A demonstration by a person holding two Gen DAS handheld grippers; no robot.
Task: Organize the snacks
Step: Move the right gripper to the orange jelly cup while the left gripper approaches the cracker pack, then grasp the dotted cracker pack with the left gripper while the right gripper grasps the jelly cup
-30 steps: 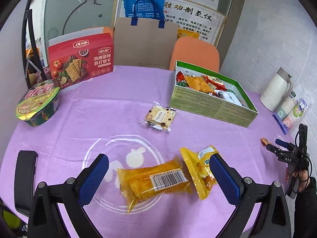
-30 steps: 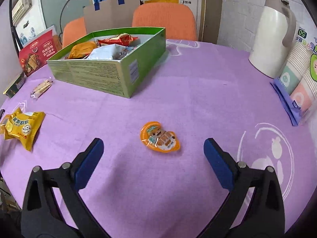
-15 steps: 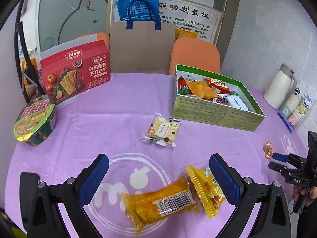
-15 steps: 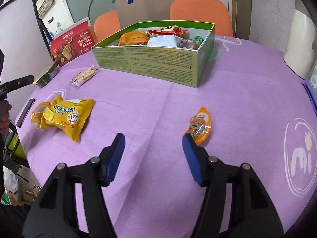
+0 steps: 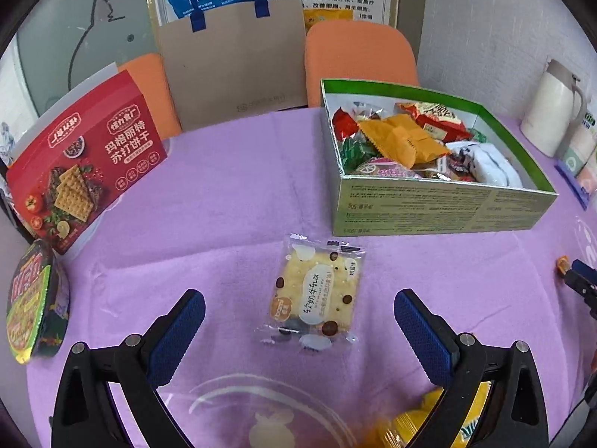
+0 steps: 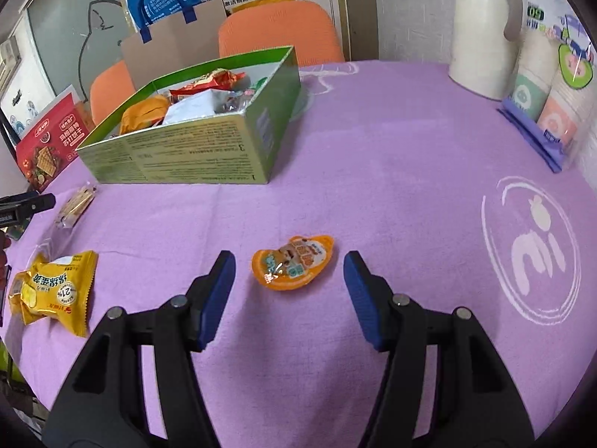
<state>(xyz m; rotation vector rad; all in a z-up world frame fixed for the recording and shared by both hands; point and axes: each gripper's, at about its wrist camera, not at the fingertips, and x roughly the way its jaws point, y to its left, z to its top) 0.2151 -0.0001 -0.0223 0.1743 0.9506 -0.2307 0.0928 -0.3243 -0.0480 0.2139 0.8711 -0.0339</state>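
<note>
A green open box holding several snack packs stands on the purple tablecloth; it also shows in the right wrist view. My left gripper is open, with a clear-wrapped cracker pack lying between its fingers. My right gripper is open around a small orange jelly cup lying on the cloth. A yellow snack bag lies to the left in the right wrist view, and its edge shows at the bottom of the left wrist view.
A red cracker box and an instant-noodle bowl stand at the left. A white thermos and paper cup packs stand at the right. A brown paper bag and orange chairs are behind the table.
My left gripper moved forward from the yellow packs to the cracker pack. My right gripper swung so the orange jelly cup now lies between its fingers, and its jaws stand wider than half a second ago.
</note>
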